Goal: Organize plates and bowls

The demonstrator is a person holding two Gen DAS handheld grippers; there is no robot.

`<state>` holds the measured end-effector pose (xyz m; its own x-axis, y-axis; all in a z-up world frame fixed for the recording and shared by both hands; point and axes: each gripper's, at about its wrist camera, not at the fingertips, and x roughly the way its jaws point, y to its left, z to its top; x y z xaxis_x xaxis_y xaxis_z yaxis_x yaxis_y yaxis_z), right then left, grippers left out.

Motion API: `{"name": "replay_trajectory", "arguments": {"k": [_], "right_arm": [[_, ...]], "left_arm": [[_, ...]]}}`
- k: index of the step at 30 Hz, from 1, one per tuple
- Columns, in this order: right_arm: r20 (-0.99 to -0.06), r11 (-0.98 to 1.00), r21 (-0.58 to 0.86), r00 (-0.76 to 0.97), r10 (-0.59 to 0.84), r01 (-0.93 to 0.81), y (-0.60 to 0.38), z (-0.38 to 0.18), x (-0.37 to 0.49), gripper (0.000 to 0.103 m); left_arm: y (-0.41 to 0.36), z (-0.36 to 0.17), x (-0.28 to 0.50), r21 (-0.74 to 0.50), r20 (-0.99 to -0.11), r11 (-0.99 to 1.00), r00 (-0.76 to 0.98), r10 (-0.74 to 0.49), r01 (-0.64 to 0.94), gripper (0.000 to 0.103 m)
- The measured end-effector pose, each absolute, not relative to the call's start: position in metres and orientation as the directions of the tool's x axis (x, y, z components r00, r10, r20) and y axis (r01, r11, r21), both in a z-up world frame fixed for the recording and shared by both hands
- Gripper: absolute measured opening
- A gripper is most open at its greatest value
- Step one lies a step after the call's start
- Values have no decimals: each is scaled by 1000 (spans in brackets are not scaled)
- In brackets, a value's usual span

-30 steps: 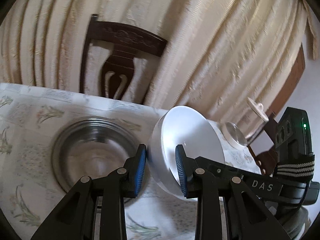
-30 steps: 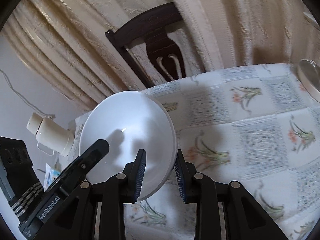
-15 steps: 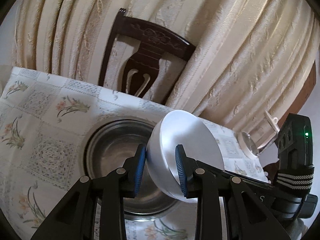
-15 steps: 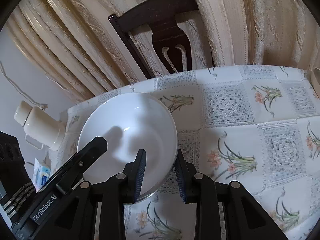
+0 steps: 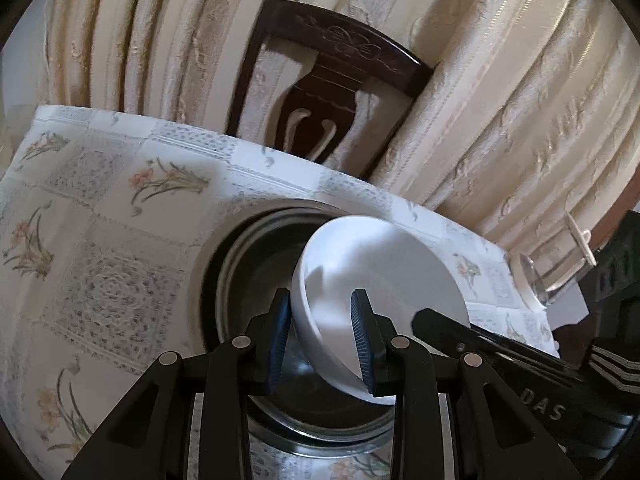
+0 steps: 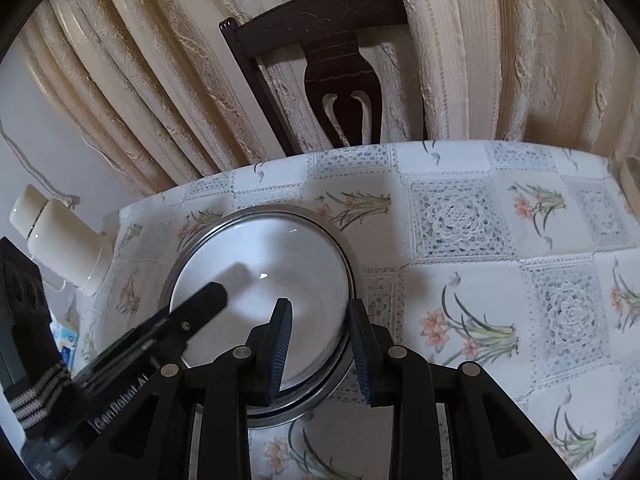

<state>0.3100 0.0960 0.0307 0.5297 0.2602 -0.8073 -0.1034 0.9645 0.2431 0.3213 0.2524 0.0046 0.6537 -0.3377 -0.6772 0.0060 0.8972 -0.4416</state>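
White bowl point(image 5: 380, 280): both grippers, L point(image 5: 322, 340) & R point(image 6: 320, 346), pinching opp. rims for level carry; hangs tilted over steel bowl point(image 5: 248, 280), prob. for nesting.

Cream curtains point(image 5: 500, 100), dark wooden chair point(image 5: 336, 92)

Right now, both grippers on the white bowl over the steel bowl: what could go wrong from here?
1. The white bowl is tilted over the steel bowl; each gripper, left and right, pinches only its rim, so releasing one first may let it swing or slip.
2. Lowered tilted, its edge may strike the steel rim rather than nest flat.
3. A glass stands near the table edge behind the right gripper's body; a wide withdrawal could knock it.
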Motion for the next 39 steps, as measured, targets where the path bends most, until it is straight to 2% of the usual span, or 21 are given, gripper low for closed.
{"name": "replay_trajectory", "arguments": {"k": [4,9,12,20,28,39], "right_arm": [[-798,968,229,550,246,-101,97,34,310,35],[-787,967,243,567,242,-75,92,37,308,51],[-783,964,261,573,243,-54,86,37,307,57],[-787,948,319,554,272,-13,76,30,307,59],[-794,937,349,530,298,-5,79,21,310,60],[-808,932,363,501,309,10,80,7,316,61]], "left_arm": [[263,5,321,-461,-665,887,668,-334,-16,33],[265,11,320,-458,-651,889,684,-329,-8,35],[268,14,320,-468,-640,884,693,-333,-8,38],[278,21,317,-449,-631,892,726,-272,-56,62],[280,12,323,-435,-660,896,708,-251,-88,67],[275,-1,329,-408,-691,909,681,-243,-90,67]]}}
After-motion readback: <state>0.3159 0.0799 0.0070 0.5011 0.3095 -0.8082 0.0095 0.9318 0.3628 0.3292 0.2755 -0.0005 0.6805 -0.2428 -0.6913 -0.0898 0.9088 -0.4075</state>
